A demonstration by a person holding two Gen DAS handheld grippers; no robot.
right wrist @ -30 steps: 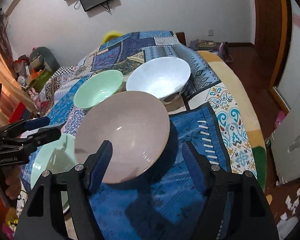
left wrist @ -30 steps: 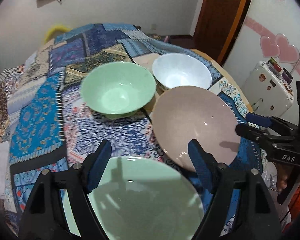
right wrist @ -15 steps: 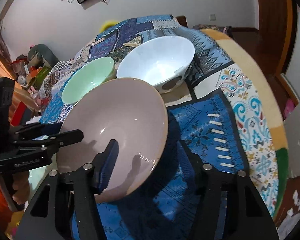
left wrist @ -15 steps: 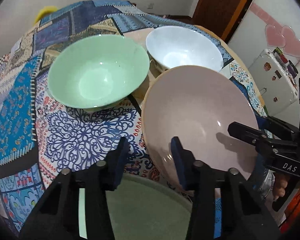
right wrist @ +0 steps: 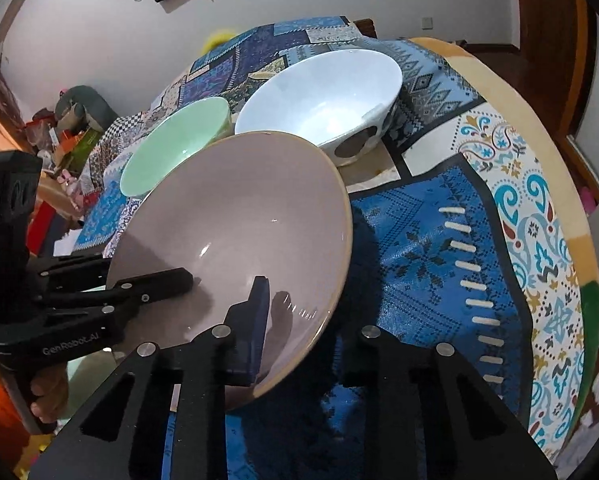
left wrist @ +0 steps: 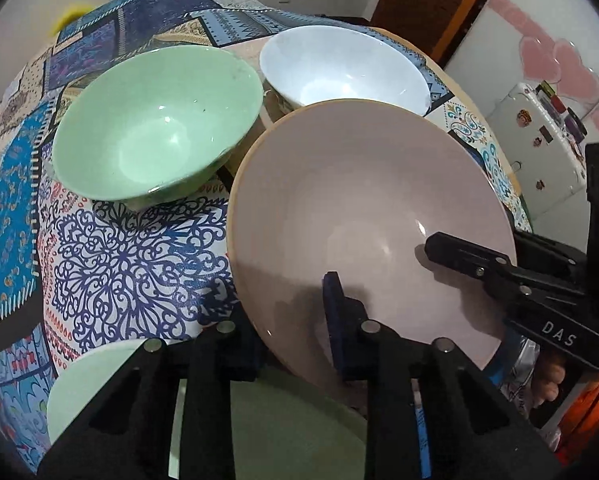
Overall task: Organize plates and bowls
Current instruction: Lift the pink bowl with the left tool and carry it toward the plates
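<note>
Left tool, right tool angled down, closing on pink bowl rim.

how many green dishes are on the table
2. A green bowl stands at the far left of the table, beside the white bowl. A green plate lies at the near edge, under the left gripper and partly hidden by it. Others may be out of view.

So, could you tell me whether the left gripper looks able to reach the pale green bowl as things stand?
Probably not right now: the left gripper is closing on the rim of the large pinkish-grey bowl. The pale green bowl sits uncovered beyond it.
</note>
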